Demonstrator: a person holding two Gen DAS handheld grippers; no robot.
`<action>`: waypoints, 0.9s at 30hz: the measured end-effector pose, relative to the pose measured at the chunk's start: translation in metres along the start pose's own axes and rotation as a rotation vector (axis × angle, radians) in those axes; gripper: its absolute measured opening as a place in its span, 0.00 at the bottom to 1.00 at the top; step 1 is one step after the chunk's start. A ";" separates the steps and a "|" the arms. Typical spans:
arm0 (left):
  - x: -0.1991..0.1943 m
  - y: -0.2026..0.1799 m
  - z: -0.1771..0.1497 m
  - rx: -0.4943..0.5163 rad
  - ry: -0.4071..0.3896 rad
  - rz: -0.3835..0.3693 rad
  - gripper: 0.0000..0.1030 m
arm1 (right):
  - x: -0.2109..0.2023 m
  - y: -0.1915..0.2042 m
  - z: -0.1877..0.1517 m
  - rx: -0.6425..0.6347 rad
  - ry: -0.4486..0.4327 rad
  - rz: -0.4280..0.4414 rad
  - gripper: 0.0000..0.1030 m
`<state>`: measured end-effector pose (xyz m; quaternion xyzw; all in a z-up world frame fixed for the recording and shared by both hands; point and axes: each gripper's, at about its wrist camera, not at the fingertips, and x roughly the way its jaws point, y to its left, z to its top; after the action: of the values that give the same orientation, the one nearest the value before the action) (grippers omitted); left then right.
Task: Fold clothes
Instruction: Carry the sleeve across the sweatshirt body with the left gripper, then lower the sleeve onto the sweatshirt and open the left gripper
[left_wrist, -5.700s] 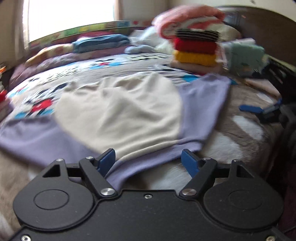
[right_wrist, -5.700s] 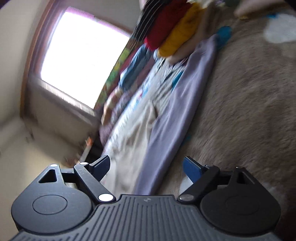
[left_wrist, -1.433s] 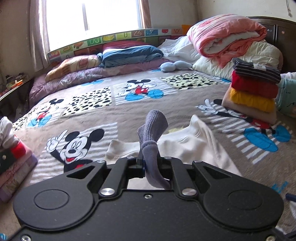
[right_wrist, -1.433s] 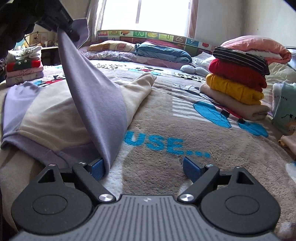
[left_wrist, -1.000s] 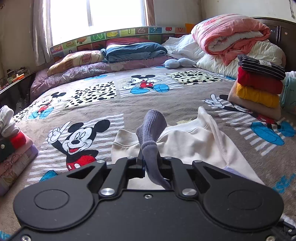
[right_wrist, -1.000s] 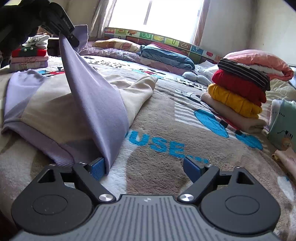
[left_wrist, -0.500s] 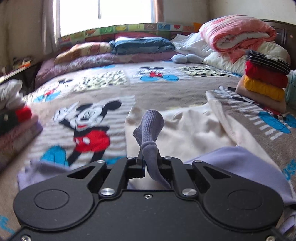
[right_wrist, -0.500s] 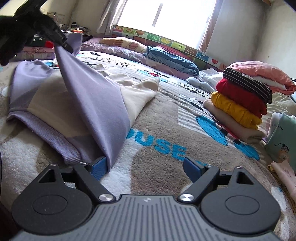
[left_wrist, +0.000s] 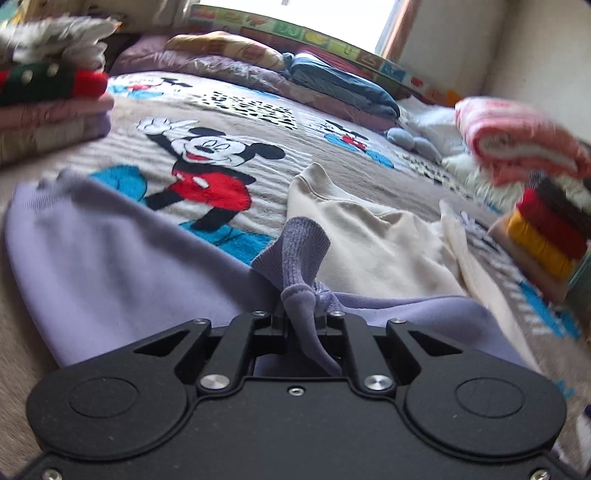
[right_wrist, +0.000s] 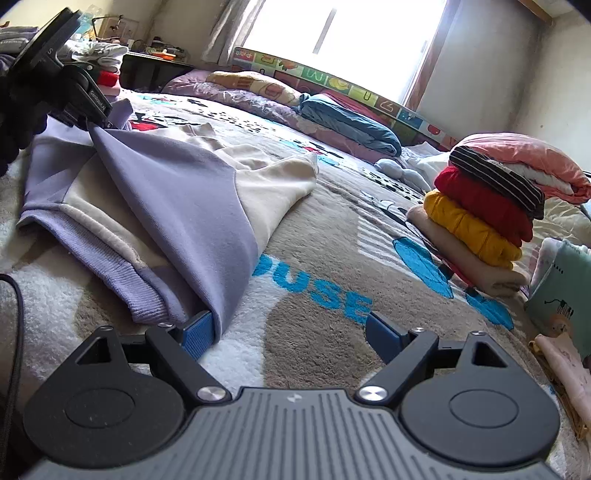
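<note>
Jaws pressed tight on a ribbed lilac cuff (left_wrist: 295, 254) as the left gripper (left_wrist: 301, 317) lifts one sleeve of a cream-and-lilac sweatshirt (right_wrist: 177, 192) over its body.

Right gripper (right_wrist: 291, 332) rests low on the cartoon-print blanket (right_wrist: 332, 266) with jaws spread; its left pad seems to touch the sweatshirt's folded edge, nothing between the fingers. Folded clothes (right_wrist: 484, 221) are stacked well to the right.

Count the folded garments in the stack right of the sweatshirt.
4 visible, one pile in the right wrist view: beige at the bottom, yellow on it, red above, black-and-white striped on top. Any items behind the pile would be hidden.
</note>
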<state>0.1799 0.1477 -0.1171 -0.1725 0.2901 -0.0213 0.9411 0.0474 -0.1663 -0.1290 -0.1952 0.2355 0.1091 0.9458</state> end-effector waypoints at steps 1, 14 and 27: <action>0.001 0.003 0.000 -0.015 0.001 -0.015 0.09 | -0.002 0.000 0.000 -0.003 -0.001 0.006 0.84; -0.011 0.045 0.008 -0.327 -0.015 -0.183 0.46 | -0.016 0.015 0.035 0.010 -0.161 0.186 0.84; -0.026 0.089 -0.001 -0.529 -0.107 -0.111 0.06 | 0.046 0.018 0.050 0.043 -0.070 0.502 0.83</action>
<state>0.1519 0.2350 -0.1340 -0.4288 0.2258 0.0129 0.8746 0.1021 -0.1241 -0.1166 -0.1068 0.2462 0.3424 0.9004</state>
